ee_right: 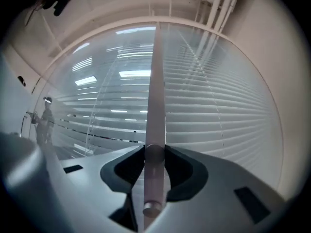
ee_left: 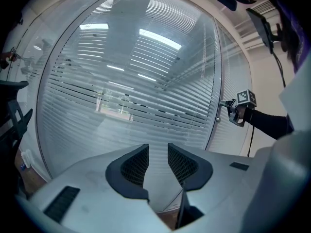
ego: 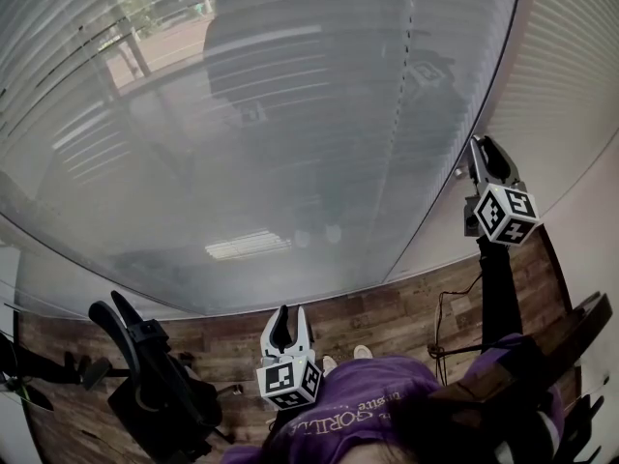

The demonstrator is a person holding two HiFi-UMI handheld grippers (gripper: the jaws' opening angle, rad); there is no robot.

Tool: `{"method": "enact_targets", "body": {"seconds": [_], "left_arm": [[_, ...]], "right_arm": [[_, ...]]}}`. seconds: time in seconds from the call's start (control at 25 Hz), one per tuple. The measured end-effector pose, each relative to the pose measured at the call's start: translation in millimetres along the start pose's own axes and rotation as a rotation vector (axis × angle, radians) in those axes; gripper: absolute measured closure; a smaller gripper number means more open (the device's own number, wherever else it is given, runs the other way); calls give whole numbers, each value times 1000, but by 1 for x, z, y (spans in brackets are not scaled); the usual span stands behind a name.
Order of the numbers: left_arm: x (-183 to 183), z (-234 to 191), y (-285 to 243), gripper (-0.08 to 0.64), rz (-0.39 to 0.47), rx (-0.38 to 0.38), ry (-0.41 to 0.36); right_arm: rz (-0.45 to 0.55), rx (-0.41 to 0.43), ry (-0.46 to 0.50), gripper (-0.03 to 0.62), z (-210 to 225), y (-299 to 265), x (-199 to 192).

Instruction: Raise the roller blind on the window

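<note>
The window blind (ego: 290, 114) of horizontal slats hangs down over the whole glass, with slats slightly open. A pale, slim control wand (ee_right: 155, 91) hangs along the window's right edge. My right gripper (ego: 481, 155) is raised at that edge and is shut on the wand, whose capped lower end (ee_right: 151, 208) sticks out below the jaws. In the left gripper view the right gripper (ee_left: 227, 109) shows at the right by the window frame. My left gripper (ego: 290, 325) is held low in front of the window, open, with nothing between its fingers (ee_left: 136, 165).
A black office chair (ego: 145, 380) stands on the wood floor at lower left. A dark cable (ego: 447, 322) trails on the floor below the right arm. A plain wall (ego: 580, 95) adjoins the window on the right.
</note>
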State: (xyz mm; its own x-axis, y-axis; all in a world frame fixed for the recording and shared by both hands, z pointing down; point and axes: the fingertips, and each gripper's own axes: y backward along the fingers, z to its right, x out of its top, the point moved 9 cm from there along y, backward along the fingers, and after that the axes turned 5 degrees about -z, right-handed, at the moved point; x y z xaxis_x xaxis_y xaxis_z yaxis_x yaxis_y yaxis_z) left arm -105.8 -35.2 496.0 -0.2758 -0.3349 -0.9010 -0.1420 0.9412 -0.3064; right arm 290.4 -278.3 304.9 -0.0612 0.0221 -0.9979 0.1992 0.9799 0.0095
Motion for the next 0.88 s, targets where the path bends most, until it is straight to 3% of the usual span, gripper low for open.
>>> {"method": "enact_targets", "body": {"seconds": [0.12, 0.52, 0.76, 0.88], "left_arm": [[-1, 0, 0, 436, -2, -1, 1], [0, 0, -1, 436, -2, -4, 1], [-1, 1, -1, 436, -1, -3, 1], [0, 2, -2, 436, 1, -5, 0]], "right_arm": [[-7, -17, 56, 468, -1, 0, 1], [-70, -109, 498, 468, -17, -1, 8], [-101, -166, 718, 468, -24, -1, 6], [-102, -177, 784, 468, -24, -3, 3]]}}
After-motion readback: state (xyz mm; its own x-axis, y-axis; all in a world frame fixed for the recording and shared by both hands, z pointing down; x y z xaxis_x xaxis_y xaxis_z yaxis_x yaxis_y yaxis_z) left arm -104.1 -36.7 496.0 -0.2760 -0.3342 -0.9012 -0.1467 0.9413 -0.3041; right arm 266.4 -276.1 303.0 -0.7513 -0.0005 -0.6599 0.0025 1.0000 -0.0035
